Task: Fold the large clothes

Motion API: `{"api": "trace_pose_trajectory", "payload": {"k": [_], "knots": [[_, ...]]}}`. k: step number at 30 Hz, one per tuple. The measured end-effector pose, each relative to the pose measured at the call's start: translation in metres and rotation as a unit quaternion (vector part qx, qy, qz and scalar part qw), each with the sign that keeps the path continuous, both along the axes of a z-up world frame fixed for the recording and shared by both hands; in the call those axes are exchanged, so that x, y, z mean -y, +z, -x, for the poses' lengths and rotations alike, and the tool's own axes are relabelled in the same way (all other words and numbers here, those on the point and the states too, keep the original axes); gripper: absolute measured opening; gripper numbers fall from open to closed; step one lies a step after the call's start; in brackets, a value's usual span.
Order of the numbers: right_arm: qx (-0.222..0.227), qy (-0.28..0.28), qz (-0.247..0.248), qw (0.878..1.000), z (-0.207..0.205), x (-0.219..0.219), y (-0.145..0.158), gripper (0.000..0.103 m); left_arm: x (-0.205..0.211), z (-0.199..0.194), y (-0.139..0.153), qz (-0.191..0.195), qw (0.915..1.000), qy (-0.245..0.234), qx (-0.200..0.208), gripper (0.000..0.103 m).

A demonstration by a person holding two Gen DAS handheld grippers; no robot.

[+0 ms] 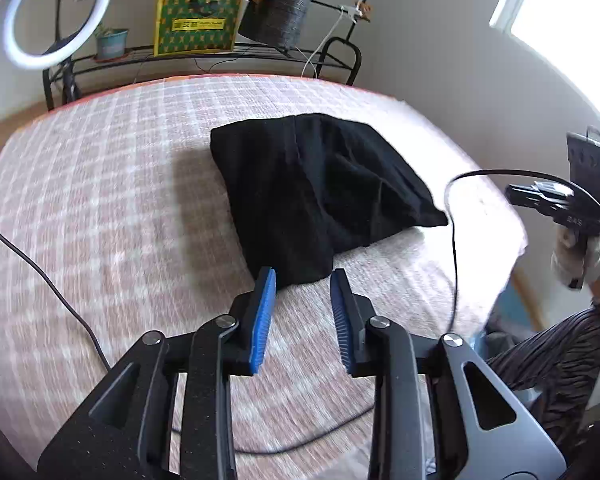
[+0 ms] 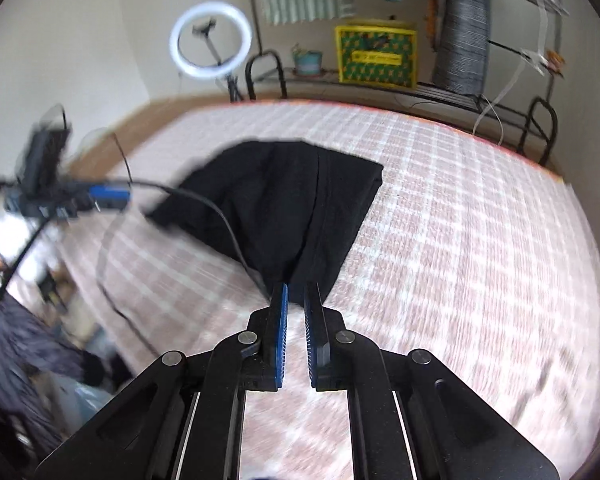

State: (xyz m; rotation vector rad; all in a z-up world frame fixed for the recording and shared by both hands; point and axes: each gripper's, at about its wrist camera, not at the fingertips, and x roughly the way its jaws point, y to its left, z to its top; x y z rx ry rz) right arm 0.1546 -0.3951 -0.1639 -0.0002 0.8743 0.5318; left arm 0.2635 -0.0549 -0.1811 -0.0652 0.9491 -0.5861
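Observation:
A black garment [image 1: 320, 192] lies folded into a rough four-sided shape on the pink checked bedcover [image 1: 120, 200]. My left gripper [image 1: 304, 276] is open just short of the garment's near corner, and nothing is between its blue pads. A gloved hand holds my right gripper [image 1: 510, 194] at the right edge, and bare bedcover shows between it and the garment's right corner. In the right wrist view the right gripper [image 2: 297, 290] is shut. The garment [image 2: 284, 208] lies just beyond its tips. The left gripper [image 2: 116, 196] shows blurred at the left.
A black cable [image 1: 454, 260] loops over the bed's right part, and another cable [image 1: 40, 272] crosses its left. Behind the bed stands a metal rack with a yellow box [image 1: 198, 24], a plant pot [image 1: 112, 42] and a ring light [image 1: 56, 12]. The person's striped leg [image 1: 560, 344] is at the right.

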Motion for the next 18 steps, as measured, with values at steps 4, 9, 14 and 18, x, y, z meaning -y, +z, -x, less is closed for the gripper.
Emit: {"api": "trace_pose_trajectory", "payload": {"k": [4, 9, 14, 18], "knots": [[0.01, -0.041, -0.076, 0.996, 0.023, 0.019, 0.02, 0.036, -0.019, -0.008, -0.001, 0.048, 0.9974, 0.046, -0.029, 0.045], [-0.025, -0.096, -0.136, 0.986, 0.004, 0.023, 0.006, 0.058, -0.025, -0.03, -0.025, 0.125, 0.9796, 0.117, -0.105, 0.05], [-0.112, -0.161, -0.184, 0.963, -0.035, 0.018, -0.044, 0.058, -0.013, -0.043, -0.05, 0.152, 0.9656, 0.139, -0.159, 0.051], [-0.148, -0.176, -0.198, 0.953, -0.05, 0.013, -0.076, 0.058, -0.009, -0.048, -0.064, 0.161, 0.9593, 0.145, -0.181, 0.051]]}}
